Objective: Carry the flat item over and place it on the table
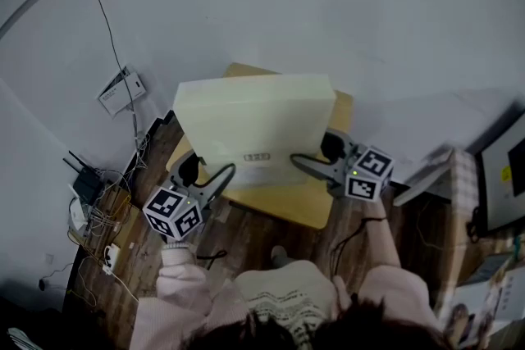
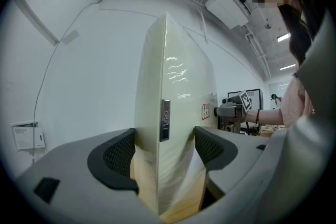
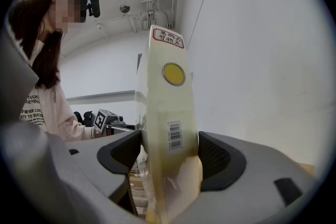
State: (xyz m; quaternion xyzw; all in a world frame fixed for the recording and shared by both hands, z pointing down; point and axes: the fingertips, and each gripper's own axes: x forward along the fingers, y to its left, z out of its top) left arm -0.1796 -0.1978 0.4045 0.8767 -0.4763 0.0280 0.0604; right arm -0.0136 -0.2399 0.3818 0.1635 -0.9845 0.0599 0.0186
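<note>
Flat cream-coloured box (image 1: 254,120), sealed in clear shiny wrap; contents not visible. It sits over the small pale wooden table (image 1: 313,210), long side across; whether it touches the top cannot be told.

Left gripper (image 1: 220,176): jaws clamped on the box's near-left edge, pads pressed to both faces (image 2: 164,150). Right gripper (image 1: 305,165): jaws clamped on the near-right edge, just below a barcode label (image 3: 175,137).

Both pink-sleeved forearms reach forward, one on each side of the box.
</note>
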